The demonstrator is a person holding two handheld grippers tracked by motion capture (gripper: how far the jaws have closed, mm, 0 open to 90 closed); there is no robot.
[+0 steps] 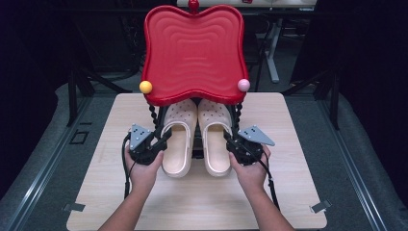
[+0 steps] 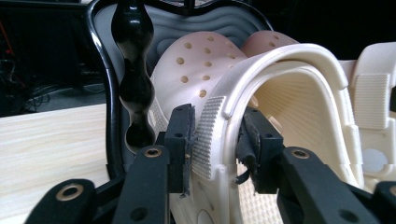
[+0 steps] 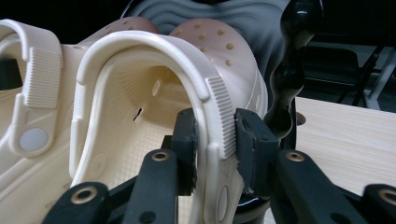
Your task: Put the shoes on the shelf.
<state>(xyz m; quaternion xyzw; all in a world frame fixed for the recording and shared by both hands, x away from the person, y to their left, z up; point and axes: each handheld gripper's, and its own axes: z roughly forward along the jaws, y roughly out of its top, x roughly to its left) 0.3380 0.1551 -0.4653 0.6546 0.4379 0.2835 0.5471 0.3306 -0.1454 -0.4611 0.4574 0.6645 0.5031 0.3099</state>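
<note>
Dark room all round, black curtains and stands, with a pale wooden table in the middle. On it sits a small rack with a big red wavy tray for a top, propped on black beaded posts, with a yellow knob and a pink knob on its front corners.

Under that tray are two cream clogs side by side, toes tucked in away from the person, heels pointing back at the hands. So each shoe's long axis runs straight out ahead of its gripper.

The left gripper straddles the outer side wall of the left clog, right at the ribbed end of the heel strap. Its jaws are partly spread with the wall between them — in the left gripper view there's a gap at both pads, so I'd call it loose, not clamped. The right gripper is the mirror image on the right clog: wall between the jaws, the outer pad right up against the ribbing, though it doesn't look squeezed.

Each hand is on its own shoe, neither nearer than the other. The thing to watch — a post stands just outside each gripper and the tray hangs low over the toes, so my guess is any move has to come straight back toward the person.
</note>
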